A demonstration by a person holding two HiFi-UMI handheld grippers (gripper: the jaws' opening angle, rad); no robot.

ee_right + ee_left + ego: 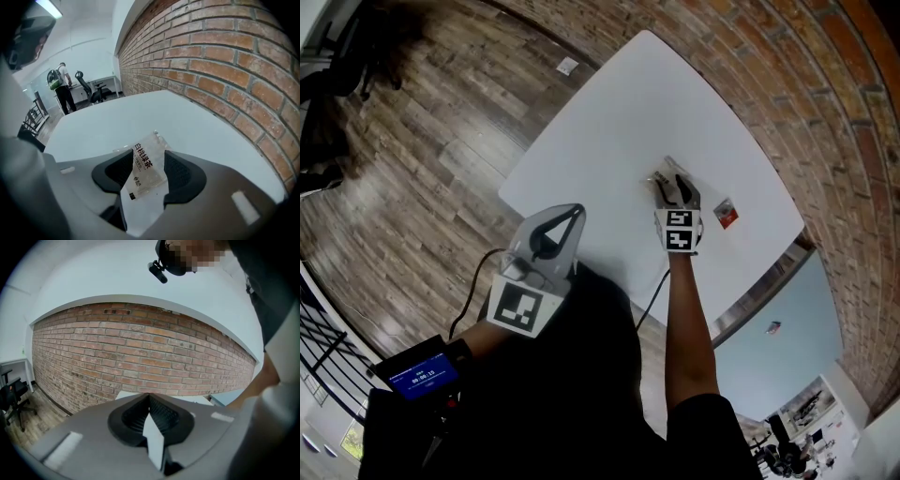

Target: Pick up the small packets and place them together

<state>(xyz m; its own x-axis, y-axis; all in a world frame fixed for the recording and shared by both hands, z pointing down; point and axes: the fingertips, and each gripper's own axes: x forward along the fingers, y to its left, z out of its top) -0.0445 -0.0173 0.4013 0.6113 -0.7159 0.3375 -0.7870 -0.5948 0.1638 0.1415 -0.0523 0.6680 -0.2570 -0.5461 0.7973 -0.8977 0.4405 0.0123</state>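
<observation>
A translucent, dark-printed packet (143, 174) is seen lying loose between the wide-open jaws of the right gripper (149, 161).

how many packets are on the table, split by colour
clear white packet: 1
red packet: 1
total: 2
</observation>
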